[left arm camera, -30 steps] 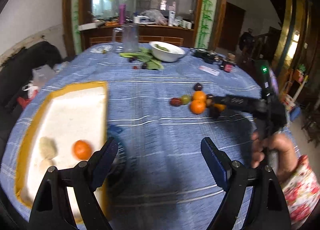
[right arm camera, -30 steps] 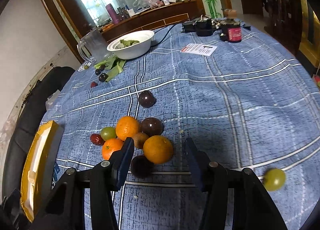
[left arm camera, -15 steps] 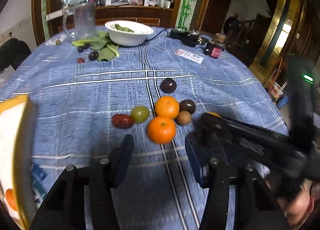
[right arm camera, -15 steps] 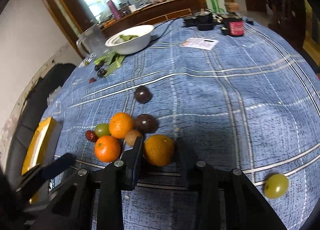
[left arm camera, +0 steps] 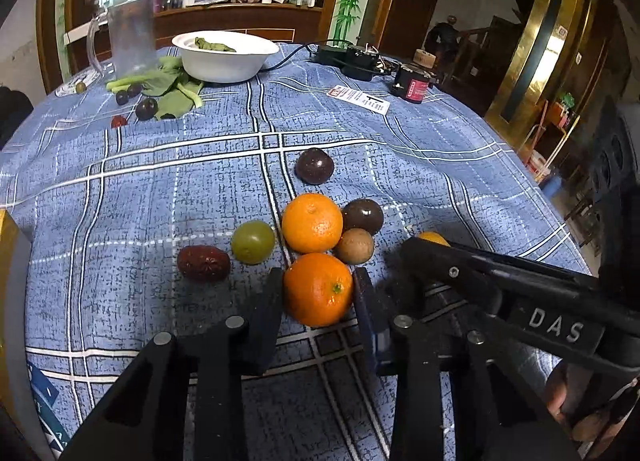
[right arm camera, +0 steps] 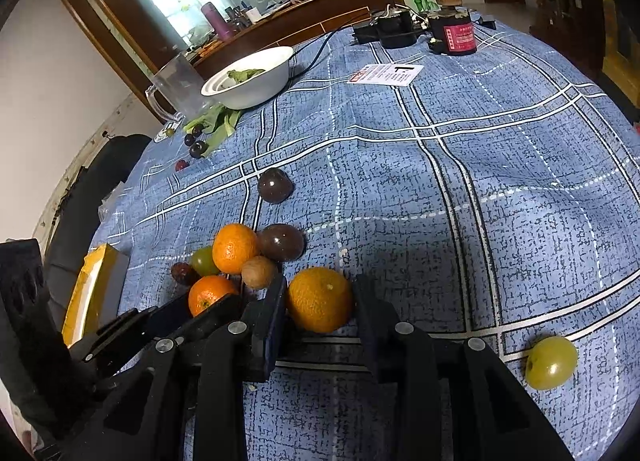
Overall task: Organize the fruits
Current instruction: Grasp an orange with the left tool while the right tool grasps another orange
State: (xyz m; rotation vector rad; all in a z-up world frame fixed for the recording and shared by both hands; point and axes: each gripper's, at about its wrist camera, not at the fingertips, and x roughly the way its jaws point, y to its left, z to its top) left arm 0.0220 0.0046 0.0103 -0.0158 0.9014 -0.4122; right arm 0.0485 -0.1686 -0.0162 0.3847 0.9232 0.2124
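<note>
A cluster of fruit lies on the blue checked tablecloth (left arm camera: 160,189). My left gripper (left arm camera: 318,293) is shut on an orange (left arm camera: 318,289) at the near edge of the cluster. My right gripper (right arm camera: 320,301) is shut on another orange (right arm camera: 319,299), just right of it. Behind sit a third orange (left arm camera: 312,223), a green grape (left arm camera: 253,241), a red date (left arm camera: 203,263), a brown kiwi (left arm camera: 354,245) and two dark passion fruits (left arm camera: 362,216) (left arm camera: 314,165). A lone green grape (right arm camera: 551,361) lies to the right. The yellow-rimmed tray (right arm camera: 90,293) is at the left.
A white bowl (left arm camera: 224,55) with greens, a clear jug (left arm camera: 130,37), leaves and small dark fruits (left arm camera: 146,108) stand at the far side. A paper card (left arm camera: 362,97), a red-labelled jar (right arm camera: 454,35) and black electronics (left arm camera: 346,57) are at the far right.
My left gripper swung from the tray to the fruit cluster and closed on the front orange. My right gripper closed on its orange.
</note>
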